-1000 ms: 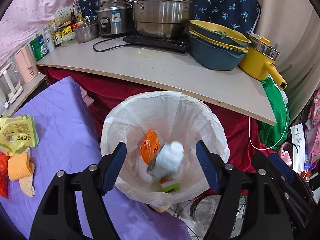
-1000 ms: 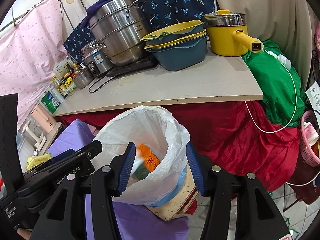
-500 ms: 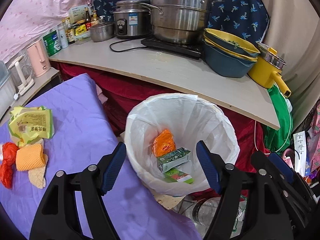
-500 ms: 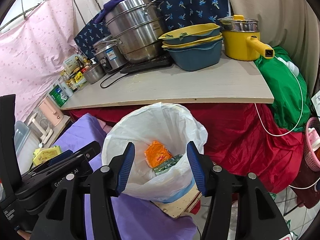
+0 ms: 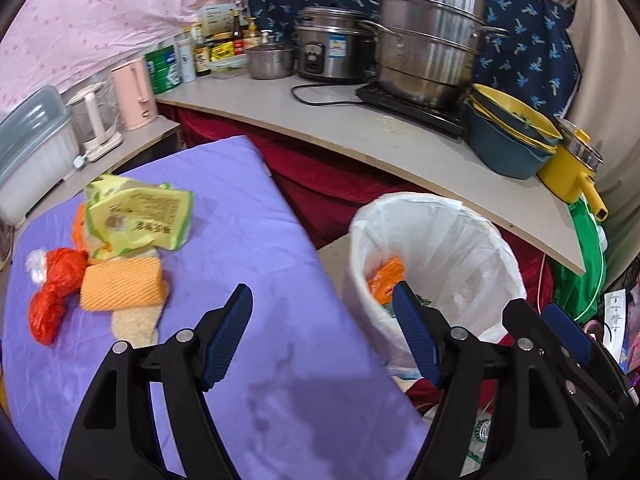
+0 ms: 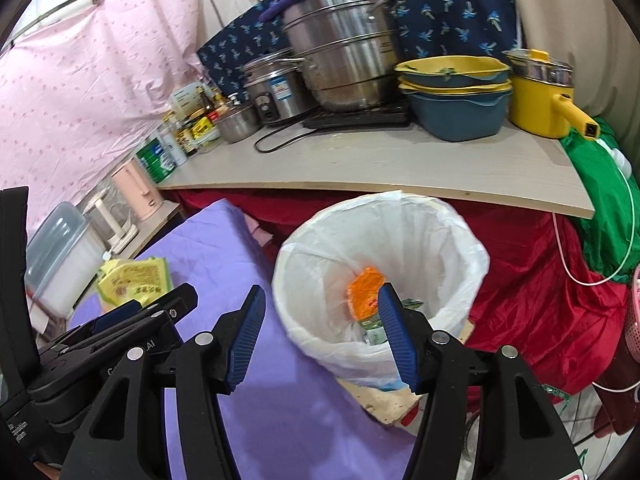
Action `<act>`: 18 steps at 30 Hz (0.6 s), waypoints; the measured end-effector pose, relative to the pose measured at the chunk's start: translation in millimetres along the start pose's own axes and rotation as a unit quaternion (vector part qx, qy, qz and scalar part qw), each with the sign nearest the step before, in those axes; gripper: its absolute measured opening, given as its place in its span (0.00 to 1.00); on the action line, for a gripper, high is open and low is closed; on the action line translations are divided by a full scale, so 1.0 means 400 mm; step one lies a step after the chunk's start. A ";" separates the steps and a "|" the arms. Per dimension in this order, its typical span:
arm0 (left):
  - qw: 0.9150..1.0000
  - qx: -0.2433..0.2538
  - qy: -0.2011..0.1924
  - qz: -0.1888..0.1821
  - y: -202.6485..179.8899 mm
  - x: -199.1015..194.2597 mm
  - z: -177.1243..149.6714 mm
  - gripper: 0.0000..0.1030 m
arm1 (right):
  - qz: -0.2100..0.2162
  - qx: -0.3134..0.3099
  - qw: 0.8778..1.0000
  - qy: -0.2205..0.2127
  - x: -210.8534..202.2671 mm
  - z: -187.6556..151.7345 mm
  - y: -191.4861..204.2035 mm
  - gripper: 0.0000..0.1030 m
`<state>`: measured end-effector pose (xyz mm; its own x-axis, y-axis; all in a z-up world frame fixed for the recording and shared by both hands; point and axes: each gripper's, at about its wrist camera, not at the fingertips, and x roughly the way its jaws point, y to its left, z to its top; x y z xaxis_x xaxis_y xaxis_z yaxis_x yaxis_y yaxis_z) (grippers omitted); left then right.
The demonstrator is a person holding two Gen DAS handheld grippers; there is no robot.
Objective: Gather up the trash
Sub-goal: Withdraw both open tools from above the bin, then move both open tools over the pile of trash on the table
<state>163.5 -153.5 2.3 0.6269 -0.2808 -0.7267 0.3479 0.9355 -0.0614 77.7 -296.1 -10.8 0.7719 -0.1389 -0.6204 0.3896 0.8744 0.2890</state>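
My left gripper (image 5: 323, 302) hangs open and empty over the purple cloth (image 5: 248, 216), just left of the white-lined trash bin (image 5: 440, 216). On the cloth to its left lie a yellow-green wrapper (image 5: 138, 216), an orange ribbed pack (image 5: 120, 290), a red plastic bag (image 5: 52, 300) and a beige piece (image 5: 136, 320). My right gripper (image 6: 320, 295) sits at the bin's near-left rim (image 6: 304, 248), its jaws opening with nothing between them. An orange wrapper (image 6: 364, 292) and a green carton (image 6: 372, 328) lie in the bin.
A long counter (image 5: 360, 136) behind the bin carries steel pots (image 5: 428, 40), stacked blue and yellow bowls (image 5: 508, 140) and a yellow pot (image 5: 568, 168). Red cloth (image 6: 520, 272) hangs below it. A pink kettle (image 5: 134, 92) and a plastic box (image 5: 28, 152) stand at the far left.
A white and green carton dropped into the bin and settled there. Both grippers swung left, away from the bin and over the purple cloth. The right jaws stand a little wider.
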 end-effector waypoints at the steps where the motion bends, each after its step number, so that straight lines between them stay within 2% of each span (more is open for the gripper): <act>1: 1.000 -0.005 0.000 0.005 0.016 -0.003 -0.002 0.67 | 0.004 -0.006 1.000 0.002 0.002 -0.005 0.019 0.56; 8: 0.999 -0.037 -0.005 0.034 0.138 -0.043 -0.025 0.67 | 0.028 -0.036 0.999 0.011 0.005 -0.031 0.127 0.60; 18: 0.994 -0.088 -0.004 0.063 0.309 -0.089 -0.067 0.67 | 0.058 -0.081 0.995 0.025 0.005 -0.069 0.261 0.60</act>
<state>165.4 -21.9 2.2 0.6642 -0.1595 -0.7304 0.1390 0.9863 -0.0889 106.2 -192.2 -1.9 0.7789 -0.0131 -0.6271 0.2104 0.9473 0.2416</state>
